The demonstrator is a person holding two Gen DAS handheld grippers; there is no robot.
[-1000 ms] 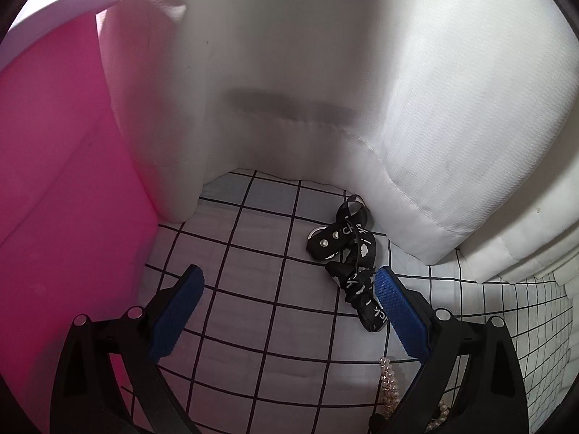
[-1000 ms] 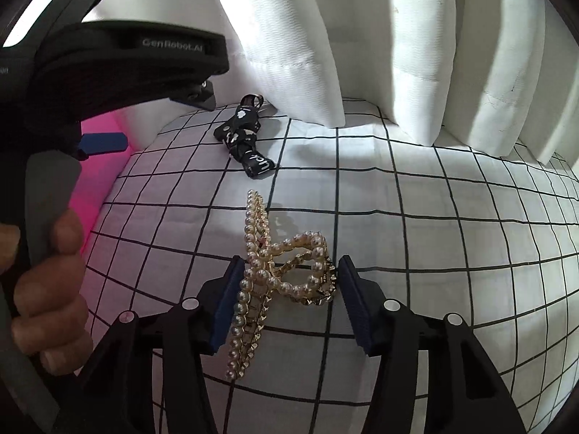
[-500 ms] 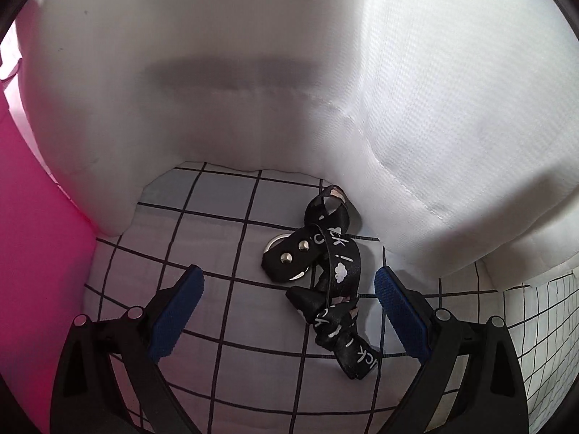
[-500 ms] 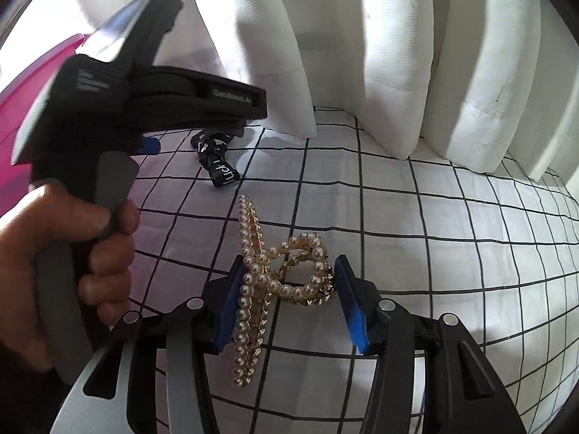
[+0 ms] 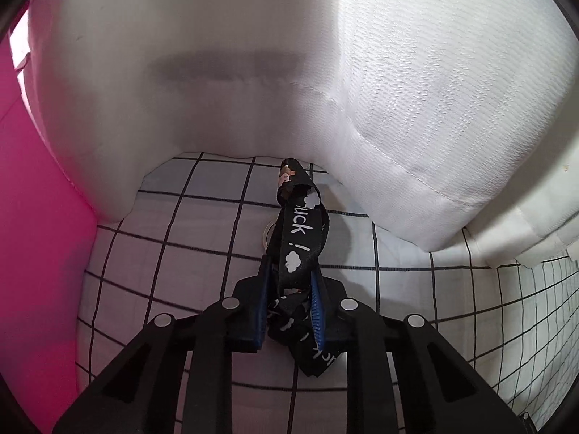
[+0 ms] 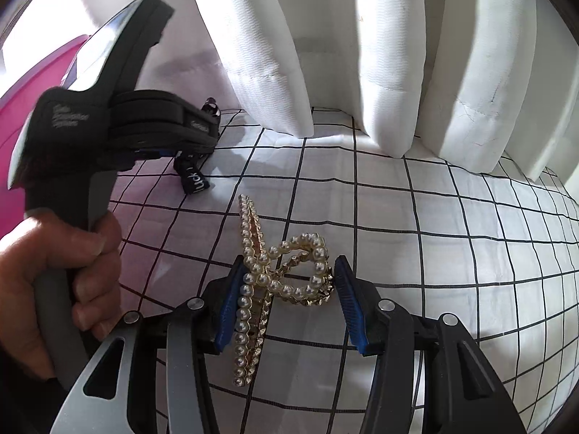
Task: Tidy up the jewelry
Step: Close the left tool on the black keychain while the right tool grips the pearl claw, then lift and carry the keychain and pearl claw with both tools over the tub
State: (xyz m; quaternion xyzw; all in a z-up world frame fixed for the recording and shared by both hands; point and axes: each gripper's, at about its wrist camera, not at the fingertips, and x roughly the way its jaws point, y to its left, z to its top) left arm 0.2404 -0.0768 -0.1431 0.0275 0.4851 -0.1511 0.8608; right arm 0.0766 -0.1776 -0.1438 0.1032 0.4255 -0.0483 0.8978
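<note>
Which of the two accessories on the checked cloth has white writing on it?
The black strap, between the closing left gripper pads, bears white letters and clouds. The pearl hair clip has beads only.

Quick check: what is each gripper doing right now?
Left gripper: closing on the black strap.
Right gripper: holding the pearl clip.

One black strap (image 5: 300,242), one pearl hair clip (image 6: 282,271).

We cannot read the strap's (image 5: 300,249) full lettering; the left claw (image 5: 289,289) covers its middle, and its metal ring (image 5: 268,232) stays mostly hidden.
</note>
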